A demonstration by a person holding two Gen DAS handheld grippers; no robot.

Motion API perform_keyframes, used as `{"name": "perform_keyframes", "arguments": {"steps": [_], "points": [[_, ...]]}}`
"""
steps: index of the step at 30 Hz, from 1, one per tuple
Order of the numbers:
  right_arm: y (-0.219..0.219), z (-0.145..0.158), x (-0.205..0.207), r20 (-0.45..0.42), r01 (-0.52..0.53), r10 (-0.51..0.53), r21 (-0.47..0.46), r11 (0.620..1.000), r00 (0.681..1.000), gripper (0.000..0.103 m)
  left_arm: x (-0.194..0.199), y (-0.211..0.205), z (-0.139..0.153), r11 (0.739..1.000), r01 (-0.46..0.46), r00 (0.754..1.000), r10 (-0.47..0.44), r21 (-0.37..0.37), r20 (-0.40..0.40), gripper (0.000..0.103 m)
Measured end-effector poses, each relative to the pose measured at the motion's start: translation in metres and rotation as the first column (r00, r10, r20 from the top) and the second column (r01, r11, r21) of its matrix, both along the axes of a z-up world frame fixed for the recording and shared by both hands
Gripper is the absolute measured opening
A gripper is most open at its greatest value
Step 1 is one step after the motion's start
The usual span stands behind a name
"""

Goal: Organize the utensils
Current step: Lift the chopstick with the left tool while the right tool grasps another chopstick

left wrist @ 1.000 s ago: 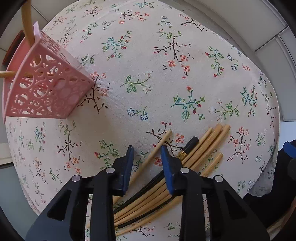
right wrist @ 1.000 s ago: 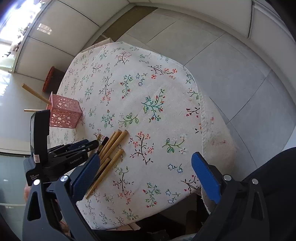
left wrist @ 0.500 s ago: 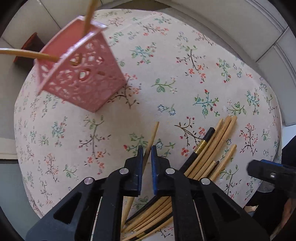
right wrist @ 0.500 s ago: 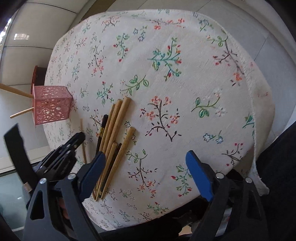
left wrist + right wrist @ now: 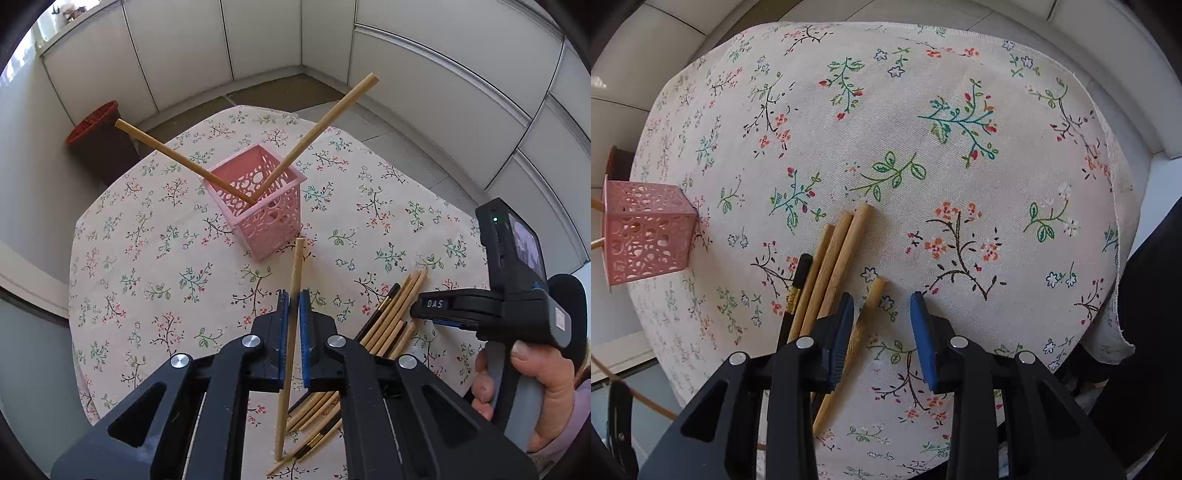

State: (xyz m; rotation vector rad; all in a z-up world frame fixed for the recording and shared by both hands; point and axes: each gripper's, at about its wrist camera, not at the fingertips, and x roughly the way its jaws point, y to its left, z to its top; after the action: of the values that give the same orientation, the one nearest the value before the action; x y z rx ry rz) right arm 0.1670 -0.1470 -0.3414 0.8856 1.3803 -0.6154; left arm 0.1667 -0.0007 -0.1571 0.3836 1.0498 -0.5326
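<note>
My left gripper (image 5: 291, 299) is shut on a wooden chopstick (image 5: 294, 273) and holds it lifted, its far tip pointing at the pink lattice holder (image 5: 264, 212). Two wooden chopsticks (image 5: 314, 136) stand crossed in that holder. A pile of wooden and black chopsticks (image 5: 391, 314) lies on the floral tablecloth to the right. My right gripper (image 5: 882, 306) is open, low over the pile (image 5: 831, 254), with one short wooden chopstick (image 5: 870, 302) between its jaws, untouched. The holder (image 5: 646, 229) sits at the far left in the right wrist view.
The round table's floral cloth (image 5: 923, 110) hangs over the edge at the right. A dark bin with a red rim (image 5: 99, 136) stands on the floor beyond the table. White cabinet walls surround the table. My right gripper's body (image 5: 517, 306) is in the left wrist view.
My left gripper closed on one wooden chopstick and lifted it off the pile toward the holder. My right gripper narrowed and came down over the pile.
</note>
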Motion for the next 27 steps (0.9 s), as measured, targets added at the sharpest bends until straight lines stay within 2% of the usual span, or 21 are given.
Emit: {"name": "perform_keyframes", "arguments": {"steps": [3,4,5,6,9,12,16,20,24,27], "points": [[0.012,0.002,0.008,-0.021,0.002,-0.003,-0.058,0.998,1.0,0.033,0.001,0.008,0.011,1.0,-0.019,1.0,0.019,-0.022,0.015,0.005],[0.015,0.002,0.009,-0.018,-0.004,0.003,-0.07,0.998,1.0,0.03,0.002,0.011,0.014,0.999,-0.026,0.999,0.026,-0.029,0.02,0.005],[0.017,0.003,0.009,-0.017,-0.014,0.013,-0.082,0.996,1.0,0.02,0.001,0.013,0.018,0.999,-0.03,0.999,0.031,-0.037,0.024,0.005],[0.017,0.003,0.009,-0.007,-0.017,0.016,-0.083,0.996,1.0,0.015,0.0,0.014,0.02,0.999,-0.033,0.999,0.034,-0.042,0.028,0.005],[0.002,0.002,0.002,0.054,-0.003,0.004,-0.007,1.0,0.999,0.008,-0.003,0.015,0.026,0.998,-0.038,0.998,0.04,-0.05,0.042,0.005],[-0.015,0.005,-0.002,0.11,-0.028,0.024,0.041,0.999,0.994,0.008,-0.008,0.014,0.033,0.998,-0.045,0.997,0.048,-0.053,0.06,0.005],[-0.03,0.026,-0.013,0.198,-0.094,0.084,0.04,0.995,0.977,0.008,-0.013,0.016,0.042,0.996,-0.055,0.995,0.061,-0.07,0.079,0.005],[-0.03,0.063,-0.033,0.328,-0.213,0.216,-0.044,0.976,0.92,0.008,-0.02,0.015,0.054,0.993,-0.075,0.991,0.084,-0.09,0.103,0.005],[-0.038,0.098,-0.051,0.465,-0.3,0.312,-0.102,0.948,0.829,0.008,-0.03,0.014,0.066,0.988,-0.084,0.987,0.1,-0.126,0.128,0.005],[-0.036,0.124,-0.058,0.531,-0.335,0.369,-0.164,0.928,0.763,0.008,-0.038,0.013,0.076,0.985,-0.091,0.983,0.113,-0.149,0.147,0.004]]}}
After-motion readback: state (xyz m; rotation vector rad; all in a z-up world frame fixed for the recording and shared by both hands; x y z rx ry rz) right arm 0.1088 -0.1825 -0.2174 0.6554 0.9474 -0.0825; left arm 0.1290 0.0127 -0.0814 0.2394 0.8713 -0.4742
